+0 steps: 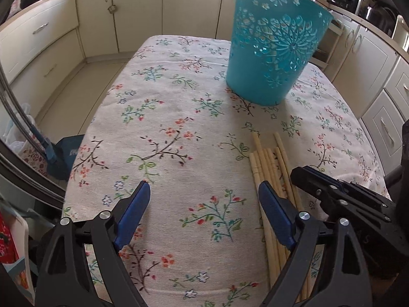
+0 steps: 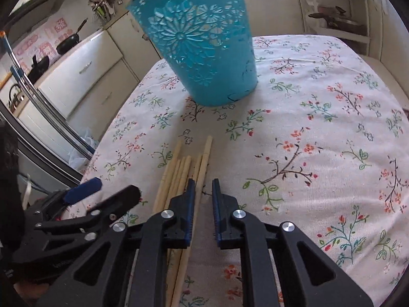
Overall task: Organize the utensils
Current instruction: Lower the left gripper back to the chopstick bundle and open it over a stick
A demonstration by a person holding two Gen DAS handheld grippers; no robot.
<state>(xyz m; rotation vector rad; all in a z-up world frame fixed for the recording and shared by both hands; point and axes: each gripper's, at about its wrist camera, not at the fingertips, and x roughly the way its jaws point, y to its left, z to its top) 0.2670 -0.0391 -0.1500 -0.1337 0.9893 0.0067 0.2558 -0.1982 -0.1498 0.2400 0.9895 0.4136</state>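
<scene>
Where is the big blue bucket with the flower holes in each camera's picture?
Left wrist view: the blue bucket stands upright at the top, right of centre, on the far part of the flowered tablecloth.
Right wrist view: the same bucket is at the top, left of centre.
Shared landmark: the bundle of wooden chopsticks lies on the cloth, nearer the cameras than the bucket, in both views.
</scene>
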